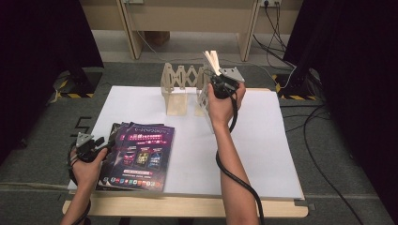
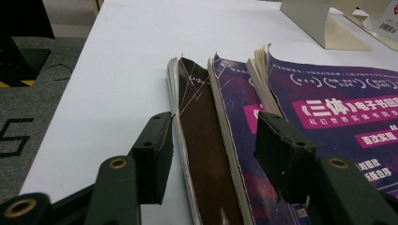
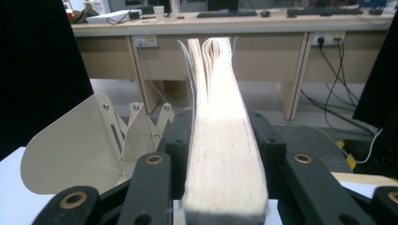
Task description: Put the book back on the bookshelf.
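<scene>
Near the desk's point(image 1: 197, 154) front left edge the left hand-held gripper point(image 2: 213, 140) stands wide over the magazine stack's point(image 1: 138, 157) floppy spines, while the right hand-held gripper point(image 3: 220, 140) clamps one limp, probably light book point(image 3: 220, 140) upright by its edge at the far rack point(image 1: 176, 89).

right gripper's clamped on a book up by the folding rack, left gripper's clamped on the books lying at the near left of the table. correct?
Half right. The right gripper is shut on a book by the rack. The left gripper is not clamped: the left gripper view shows its jaws open, with the edge of the stack of books between them and a gap at the right pad.
</scene>
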Tool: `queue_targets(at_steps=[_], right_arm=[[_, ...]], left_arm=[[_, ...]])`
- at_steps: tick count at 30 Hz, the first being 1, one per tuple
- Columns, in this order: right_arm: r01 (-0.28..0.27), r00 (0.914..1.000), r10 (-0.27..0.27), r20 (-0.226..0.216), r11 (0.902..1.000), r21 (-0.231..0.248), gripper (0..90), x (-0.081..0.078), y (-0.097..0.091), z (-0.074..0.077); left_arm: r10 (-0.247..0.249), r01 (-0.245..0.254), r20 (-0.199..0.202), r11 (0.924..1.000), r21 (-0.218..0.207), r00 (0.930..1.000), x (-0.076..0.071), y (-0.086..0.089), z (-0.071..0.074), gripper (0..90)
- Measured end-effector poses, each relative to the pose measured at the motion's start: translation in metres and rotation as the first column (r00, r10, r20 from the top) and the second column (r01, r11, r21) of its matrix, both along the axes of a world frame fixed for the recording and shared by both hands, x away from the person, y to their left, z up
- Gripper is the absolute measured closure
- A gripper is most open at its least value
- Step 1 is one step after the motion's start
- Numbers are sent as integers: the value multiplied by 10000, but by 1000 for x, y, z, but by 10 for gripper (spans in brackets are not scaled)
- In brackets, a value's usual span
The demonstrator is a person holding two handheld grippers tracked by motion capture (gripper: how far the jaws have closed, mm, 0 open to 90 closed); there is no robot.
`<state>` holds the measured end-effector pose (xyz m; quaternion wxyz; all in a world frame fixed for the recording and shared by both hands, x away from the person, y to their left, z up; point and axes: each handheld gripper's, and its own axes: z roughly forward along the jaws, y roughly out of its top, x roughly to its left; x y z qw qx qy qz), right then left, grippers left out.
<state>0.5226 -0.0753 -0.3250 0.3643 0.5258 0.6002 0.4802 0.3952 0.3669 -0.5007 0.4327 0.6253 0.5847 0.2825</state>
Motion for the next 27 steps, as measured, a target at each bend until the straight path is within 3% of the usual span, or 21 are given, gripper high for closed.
queue_targets(at_steps=[11,27], right_arm=[[95,9983,-121,-565,9989,-463,742,4,4,3],[-23,9997,29,-251,9997,243,746,4,3,10]], left_arm=[[-8,8,-3,10000,10,10000,0,0,0,468],[11,-11,11,10000,35,10000,1,-1,0,470]])
